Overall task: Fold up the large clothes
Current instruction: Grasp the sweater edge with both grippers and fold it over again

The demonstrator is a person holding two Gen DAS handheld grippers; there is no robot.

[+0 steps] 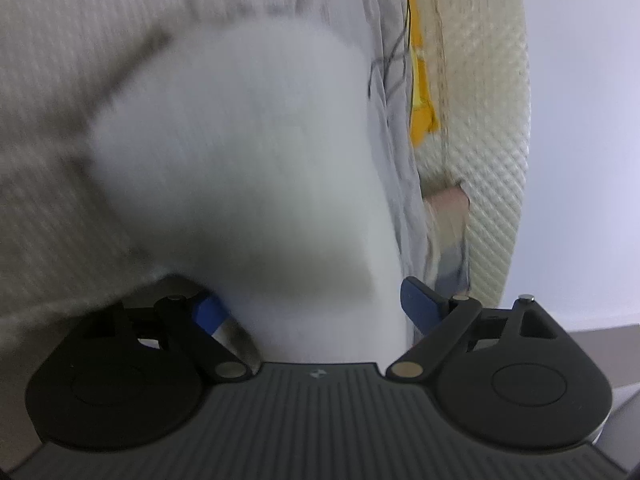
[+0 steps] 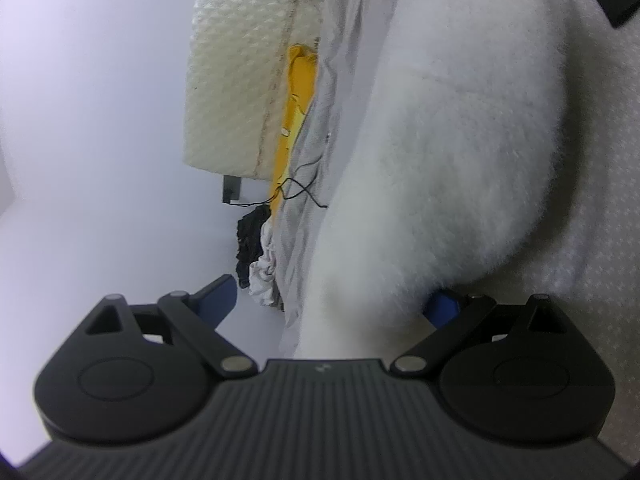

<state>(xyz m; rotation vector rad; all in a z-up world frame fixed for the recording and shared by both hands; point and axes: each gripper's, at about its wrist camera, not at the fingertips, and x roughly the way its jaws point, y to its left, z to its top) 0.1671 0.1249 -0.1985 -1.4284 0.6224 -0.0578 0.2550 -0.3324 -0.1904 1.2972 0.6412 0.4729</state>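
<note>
Both the left hand-held gripper (image 1: 316, 308) and the right hand-held gripper (image 2: 332, 296) stood spread around the fluffy white garment (image 2: 460, 128), so each should pinch a full edge evenly.

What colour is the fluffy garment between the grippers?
White fluffy garment, clearest in the right wrist view.

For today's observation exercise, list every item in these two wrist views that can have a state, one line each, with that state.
Left gripper: open, white fluffy garment between its fingers, not pinched.
Right gripper: open, garment between its fingers, not pinched.
White fluffy garment: lying bunched on the grey bedsheet, blurred in the left view.
Grey bedsheet: wrinkled along its edge.
Black cable: loose, looped.
Dark and white clothes: crumpled in a heap.
</note>
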